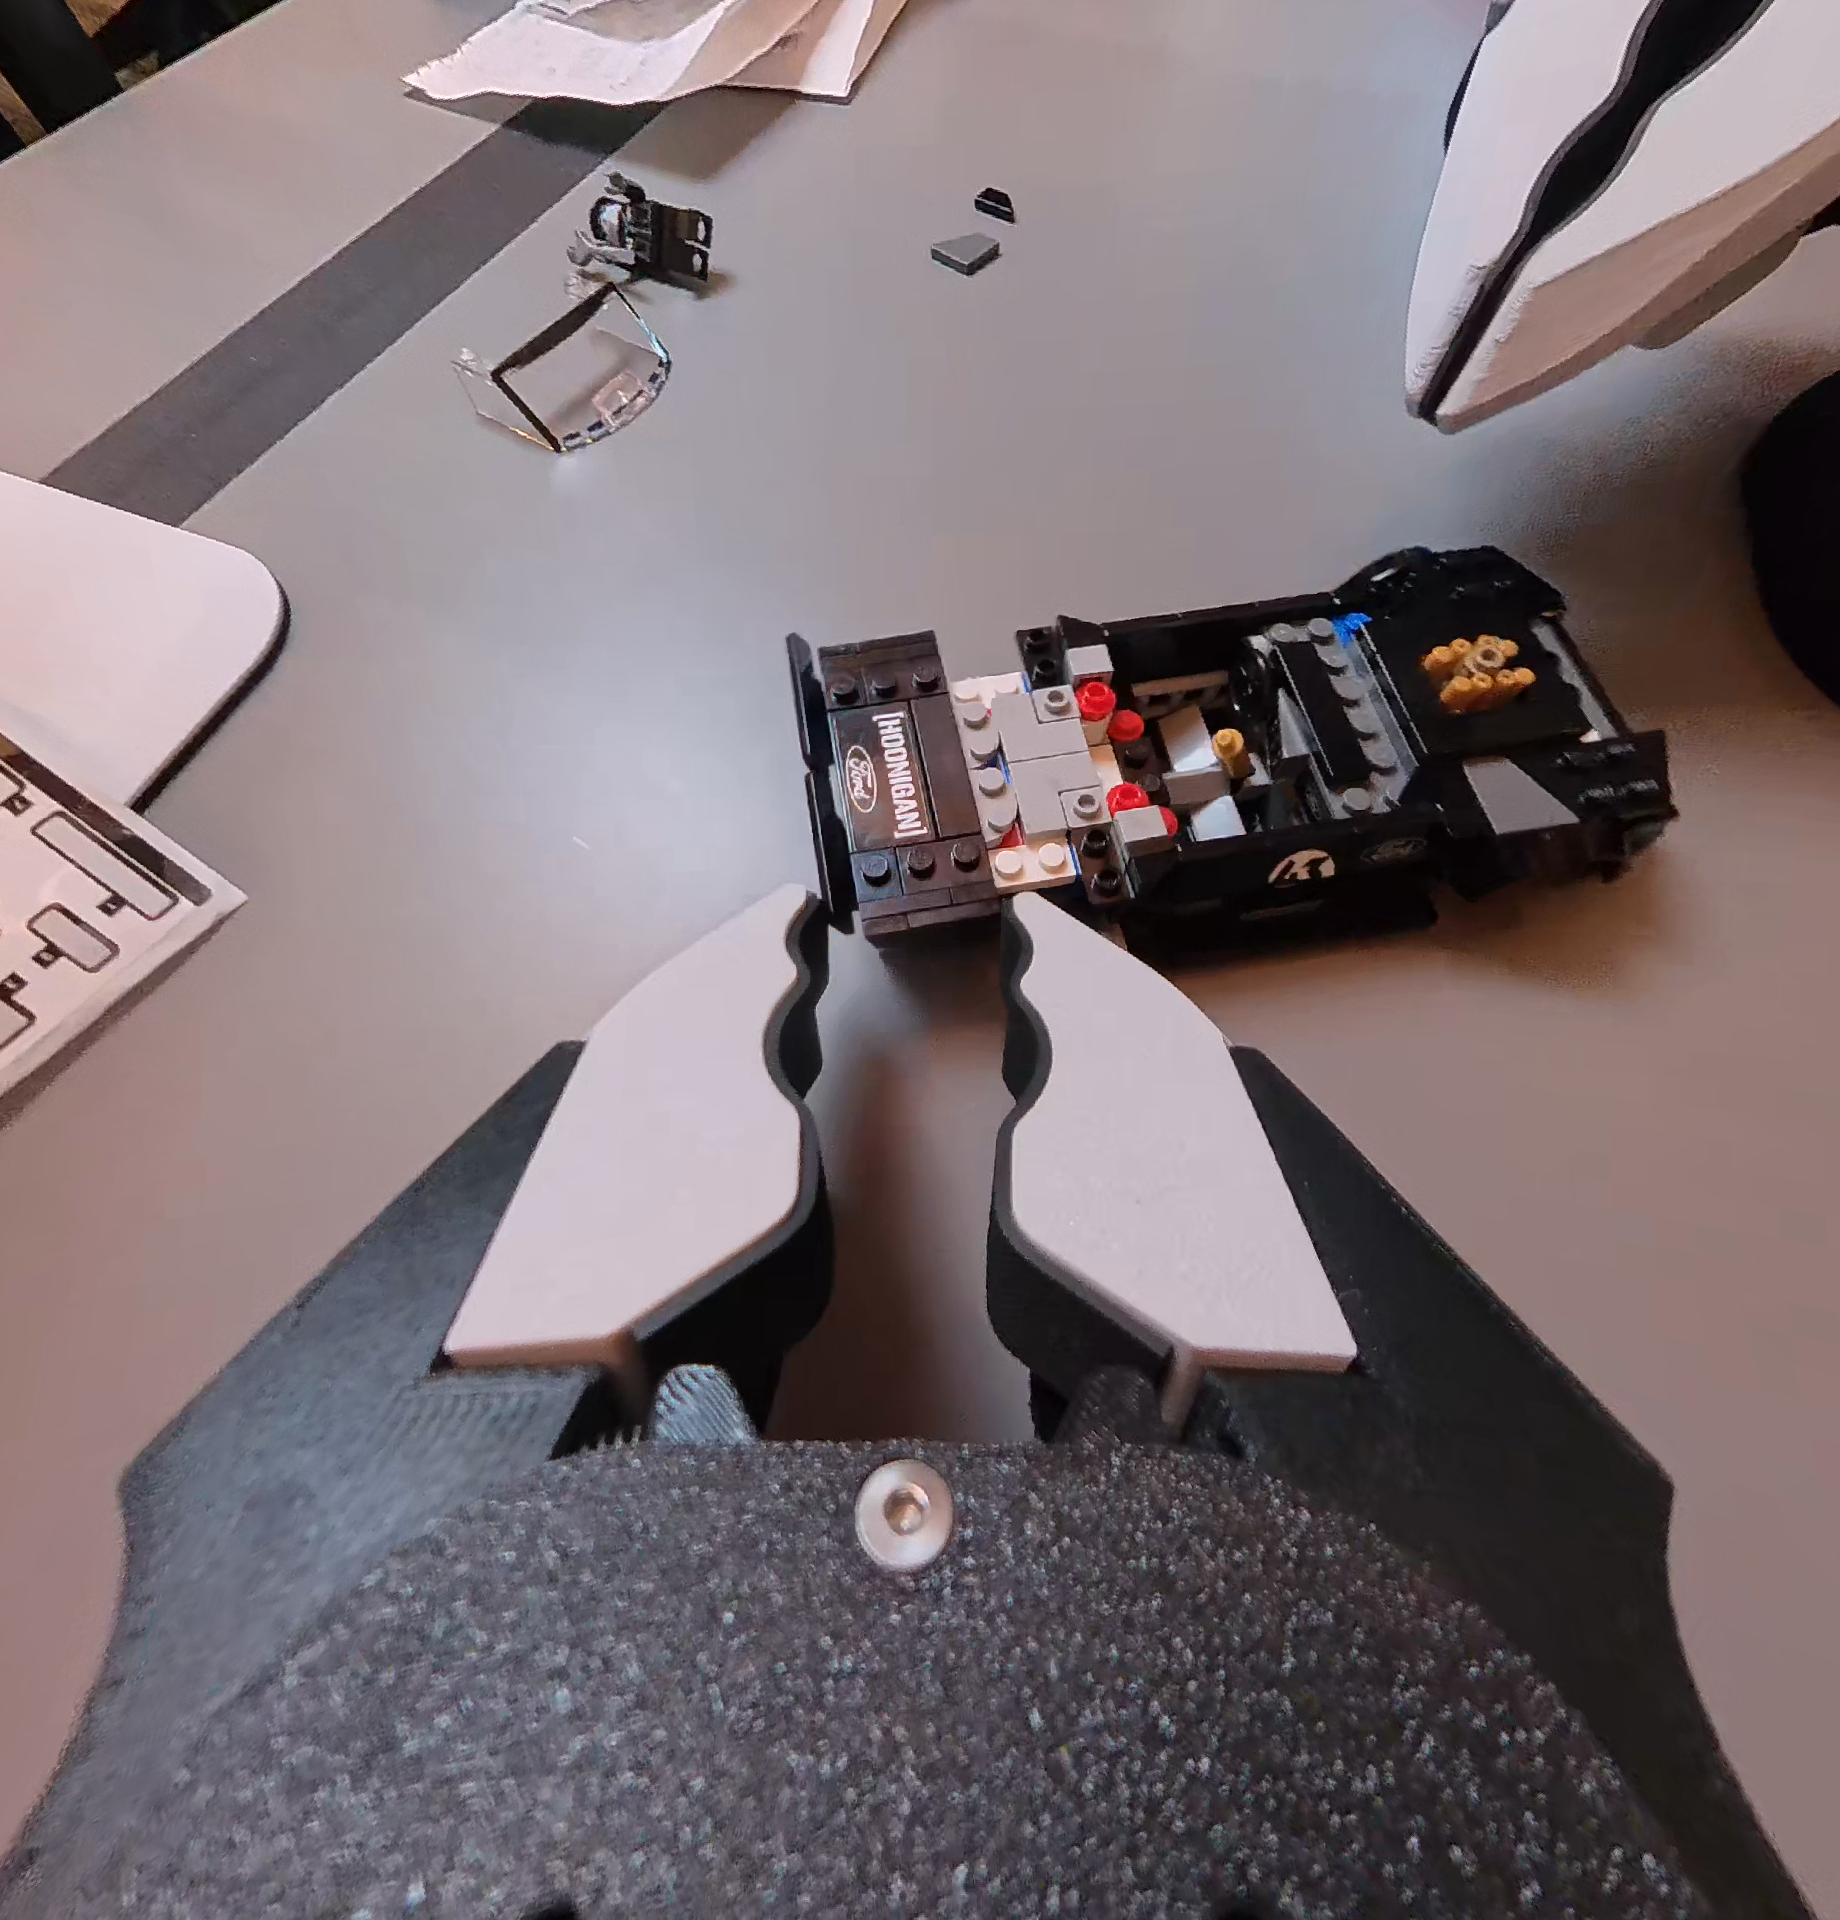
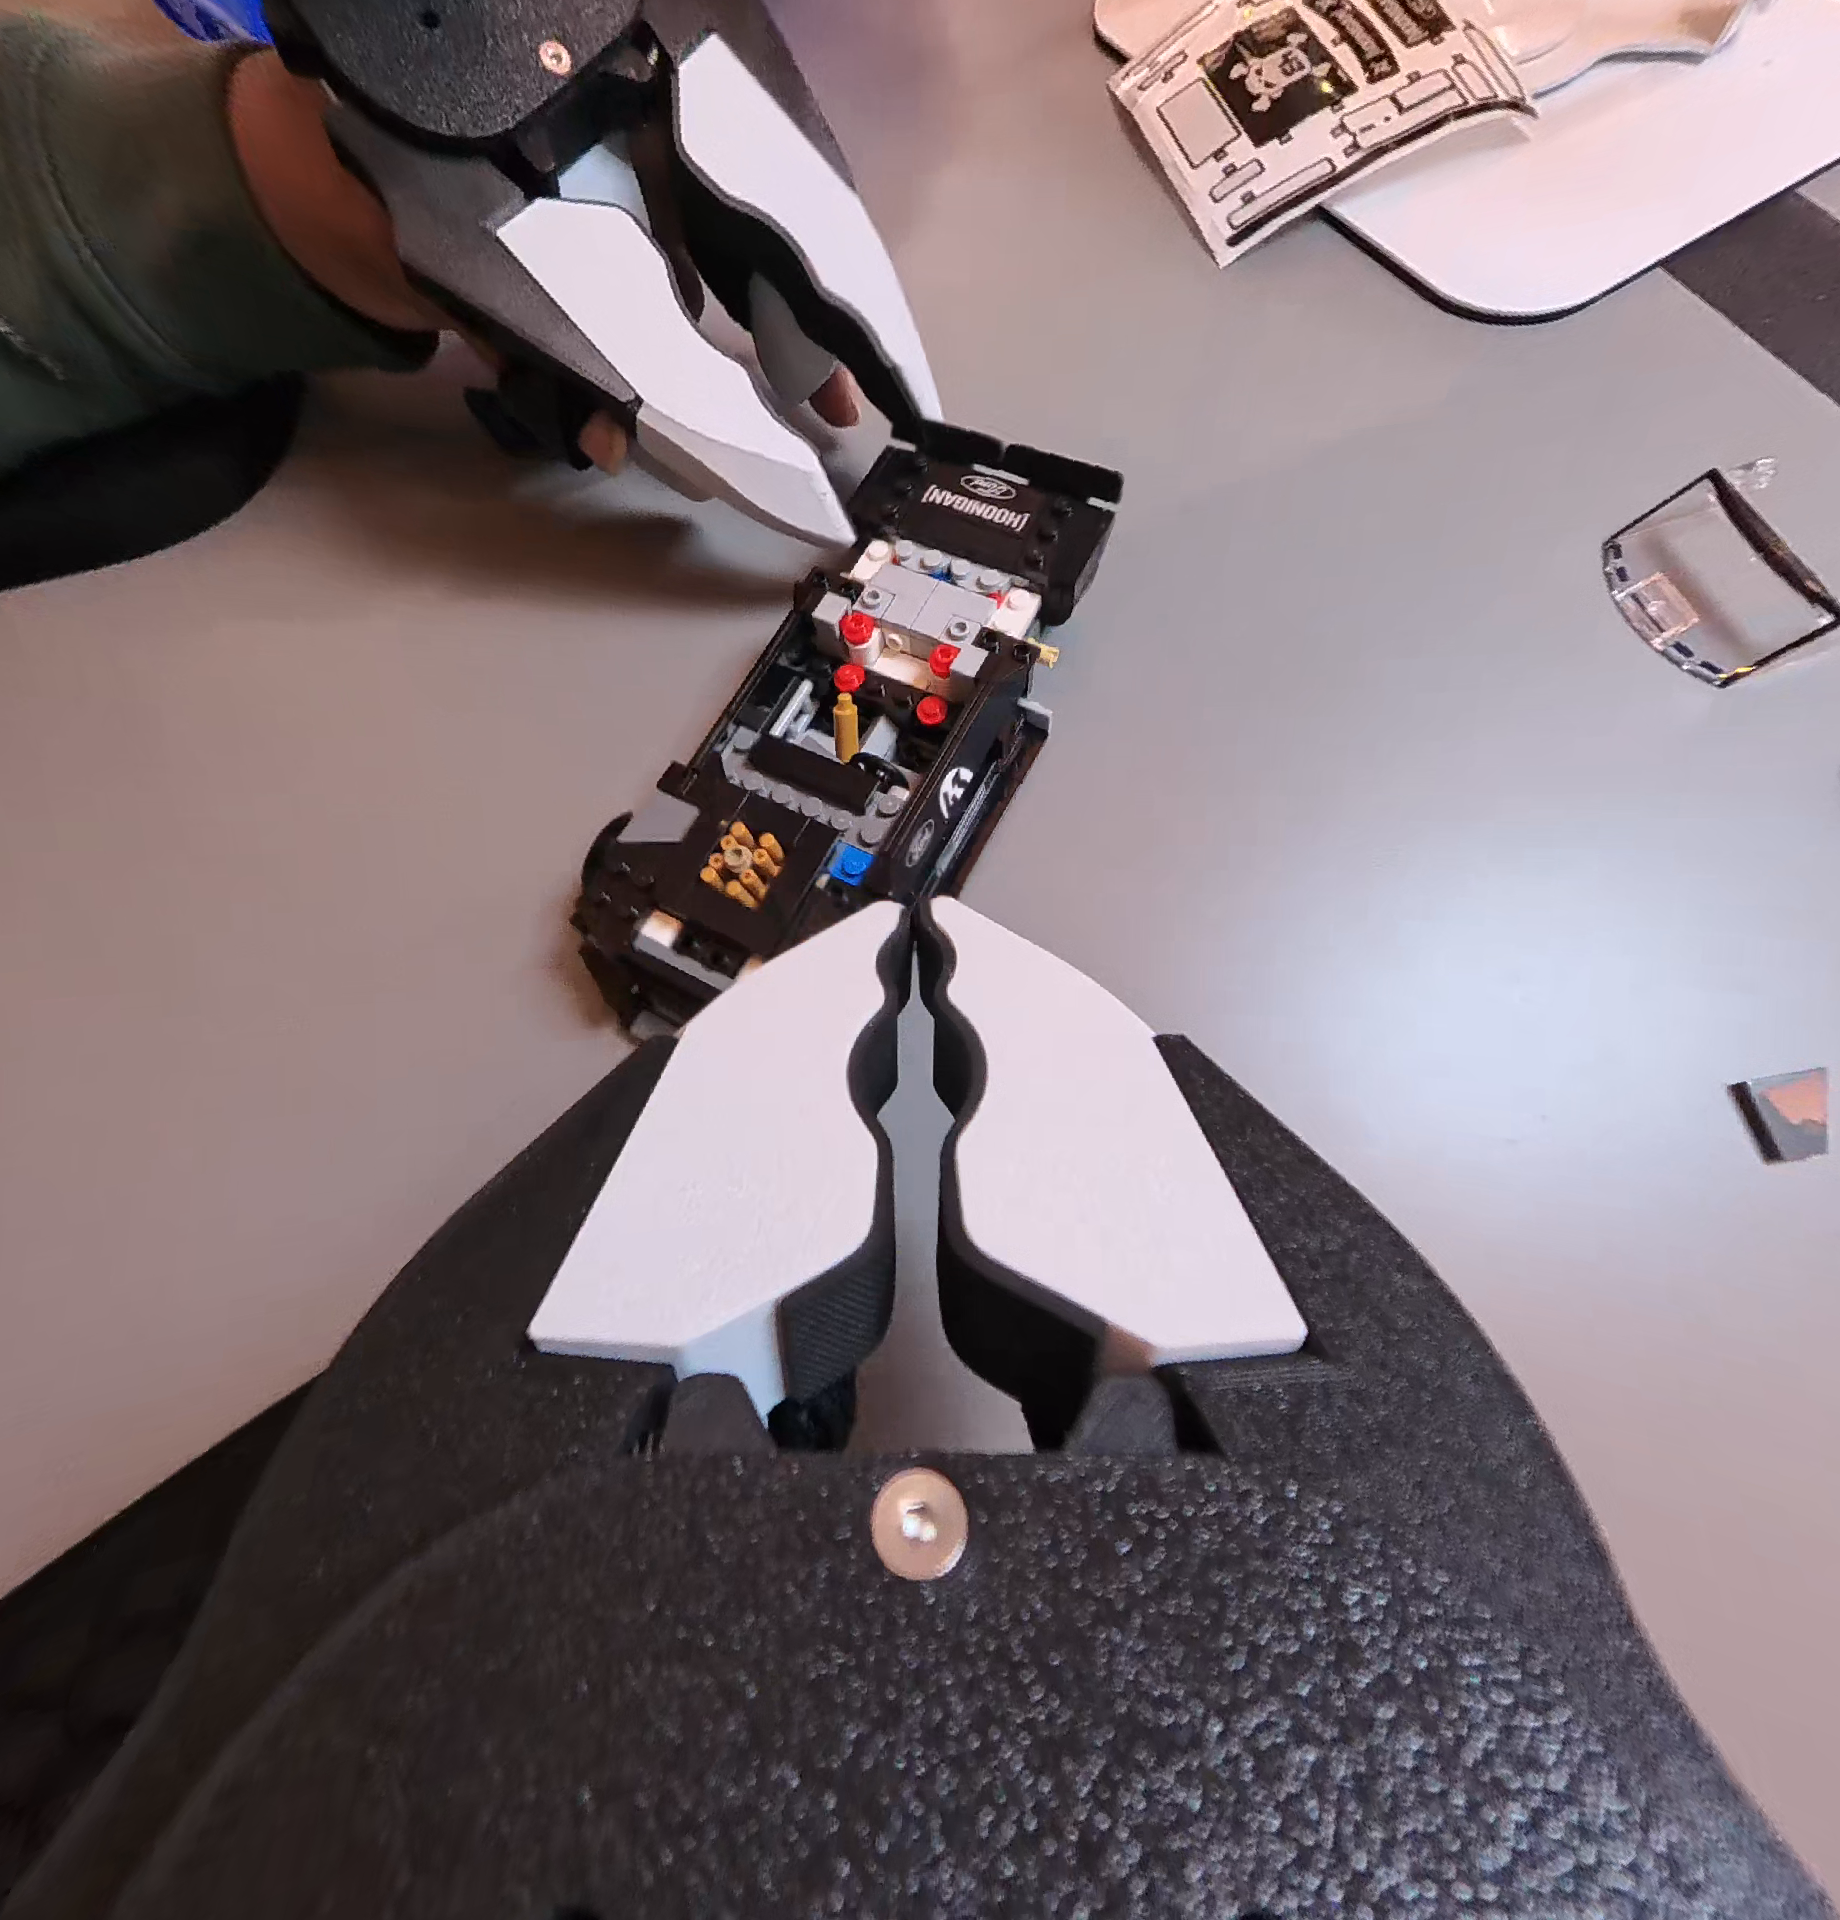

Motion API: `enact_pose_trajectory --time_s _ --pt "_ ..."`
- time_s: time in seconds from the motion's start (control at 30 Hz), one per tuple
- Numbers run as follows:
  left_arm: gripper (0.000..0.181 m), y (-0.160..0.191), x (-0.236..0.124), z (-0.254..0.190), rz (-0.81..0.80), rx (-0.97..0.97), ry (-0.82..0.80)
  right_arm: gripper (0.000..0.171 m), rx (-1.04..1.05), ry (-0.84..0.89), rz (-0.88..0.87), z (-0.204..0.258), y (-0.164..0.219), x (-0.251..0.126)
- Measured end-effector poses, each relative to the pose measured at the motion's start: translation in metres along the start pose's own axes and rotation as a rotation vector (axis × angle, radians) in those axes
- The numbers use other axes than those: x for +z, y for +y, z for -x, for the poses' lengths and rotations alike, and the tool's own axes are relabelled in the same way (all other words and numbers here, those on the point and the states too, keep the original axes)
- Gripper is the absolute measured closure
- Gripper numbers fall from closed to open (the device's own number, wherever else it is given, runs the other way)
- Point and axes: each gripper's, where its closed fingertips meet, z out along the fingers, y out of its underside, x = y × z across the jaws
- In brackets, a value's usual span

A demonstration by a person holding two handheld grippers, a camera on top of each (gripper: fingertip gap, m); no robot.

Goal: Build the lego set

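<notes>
Fingers of the left gripper [image 1: 911,920] straddle the black Lego car's [image 1: 1207,790] rear, spread apart, while the right gripper [image 2: 913,914] hovers pinched empty.

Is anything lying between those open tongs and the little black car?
Nothing visible: the left tongs, open, already reach the rear end of the black brick-built car, only bare grey table around.

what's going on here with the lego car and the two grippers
A person is building a black lego car on a grey table with two handheld grippers. The left gripper is open, its fingertips at the car's rear end. The right gripper is shut and empty, just short of the car's front. A clear windscreen piece, a few small loose parts and a sticker sheet lie unused nearby.
</notes>
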Motion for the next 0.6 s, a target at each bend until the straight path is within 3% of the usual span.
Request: enact_pose_trajectory --time_s 0.27,0.6 --pt "0.15 -0.007 0.005 0.013 -0.021 0.007 -0.005 0.159 0.006 -0.088 0.012 0.011 0.02 0.007" --pt "0.149 -0.007 -0.019 0.014 -0.102 -0.038 -0.032 0.146 -0.046 -0.248 -0.005 0.038 0.024 0.017"
